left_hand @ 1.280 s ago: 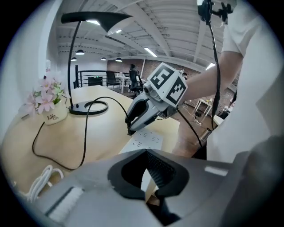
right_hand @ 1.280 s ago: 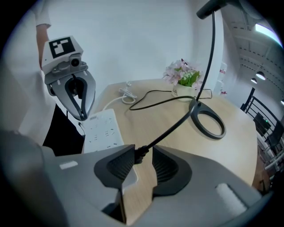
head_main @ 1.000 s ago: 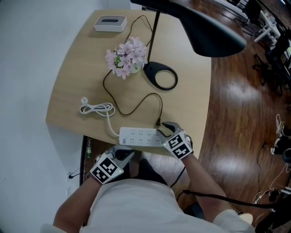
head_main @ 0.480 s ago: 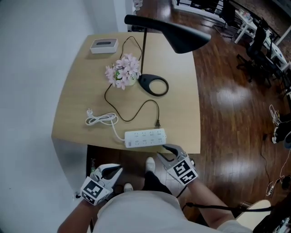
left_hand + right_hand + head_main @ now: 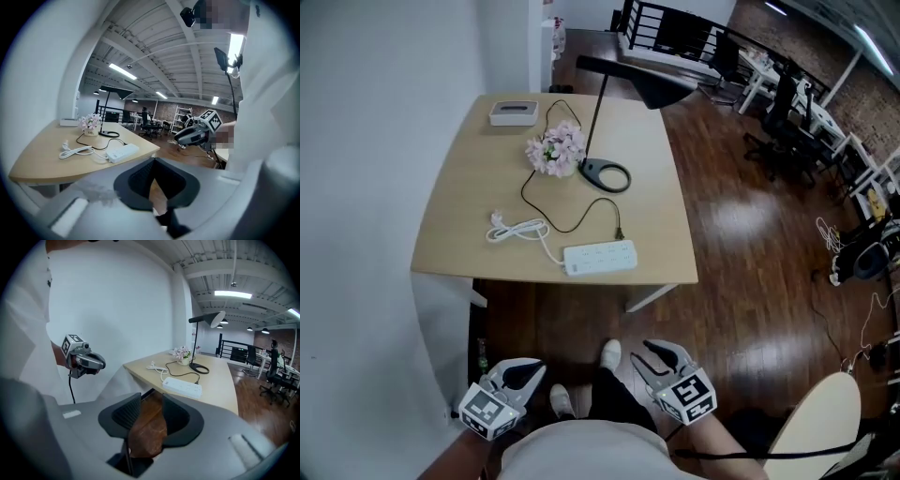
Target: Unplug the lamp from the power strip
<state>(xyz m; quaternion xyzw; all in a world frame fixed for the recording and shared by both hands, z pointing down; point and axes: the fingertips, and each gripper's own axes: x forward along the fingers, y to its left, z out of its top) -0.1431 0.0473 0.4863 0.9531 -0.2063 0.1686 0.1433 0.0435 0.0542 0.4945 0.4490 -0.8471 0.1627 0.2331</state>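
The white power strip (image 5: pixel 600 257) lies near the front edge of the wooden table (image 5: pixel 469 187). The black lamp (image 5: pixel 606 175) stands behind it, and its black cord runs to a plug (image 5: pixel 619 234) at the strip's right end. Both grippers hang well below the table, close to the person's body. My left gripper (image 5: pixel 521 371) is shut with nothing in it; my right gripper (image 5: pixel 664 356) is open and empty. The strip (image 5: pixel 123 152) shows far off past the left gripper (image 5: pixel 152 161). Beyond the right gripper (image 5: pixel 151 397) the strip (image 5: pixel 183 386) is also distant.
The strip's white cable (image 5: pixel 517 228) lies coiled on the table's left. A pot of pink flowers (image 5: pixel 555 150) and a white box (image 5: pixel 514 112) stand at the back. Wooden floor (image 5: pixel 741 234) spreads to the right, with office chairs (image 5: pixel 773 131) beyond. A white wall is at left.
Both grippers have pulled back from the power strip and table edge towards the person. The view has risen and backed away, so the table looks smaller and farther.
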